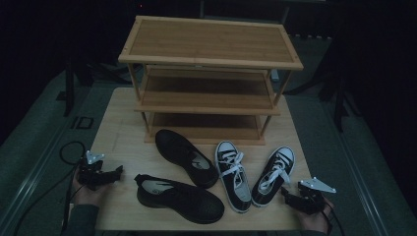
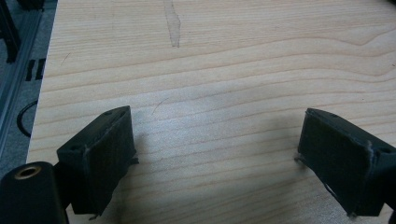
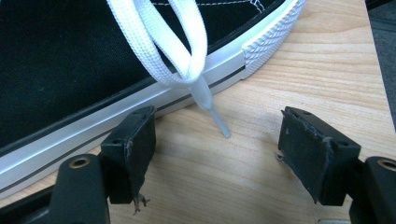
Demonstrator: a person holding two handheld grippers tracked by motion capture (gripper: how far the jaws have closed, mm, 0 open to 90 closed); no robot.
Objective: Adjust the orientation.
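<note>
From the high view we're looking at the right sneaker (image 1: 273, 175) sitting at 5 o'clock on the worktop (image 1: 123, 123), its heel just beside our right claw (image 1: 287, 195), with the left claw (image 1: 118, 172) waiting at 8 o'clock, both spread wide and empty. A wooden shoe rack (image 1: 209, 78) is standing at 12, and the room around is staying dark.

Left gripper view: bare pale wood grain, smooth.

Right gripper view: we're guessing the canvas is soft and light and the rubber sidewall (image 3: 116, 114) stiff, so the heel collar is looking best; the lace (image 3: 187, 56) is dangling loose.
</note>
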